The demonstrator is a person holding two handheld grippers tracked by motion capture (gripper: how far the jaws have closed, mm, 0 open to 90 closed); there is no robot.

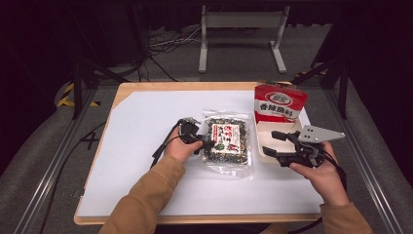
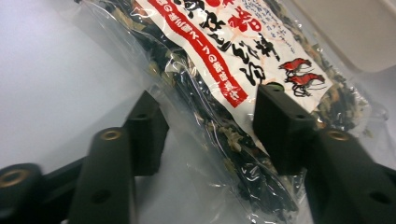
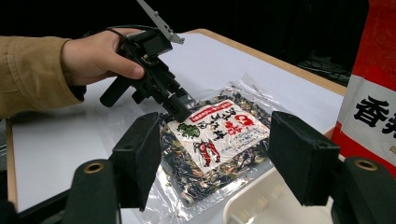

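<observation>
A clear bag of dark dried flakes with a white and red label lies flat in the middle of the white sheet. My left gripper sits at the bag's left edge, tilted down. In the left gripper view the bag runs between the two jaws of the left gripper; one pad rests by the label and the jaws stand apart. The right gripper view shows that gripper tipped onto the bag. My right gripper is open above a white tray, nothing in it.
A red and white printed carton flap stands upright behind the tray, at the table's right side; it fills the right edge of the right gripper view. The wooden table edge borders the sheet. A metal stand and cables are on the floor beyond.
</observation>
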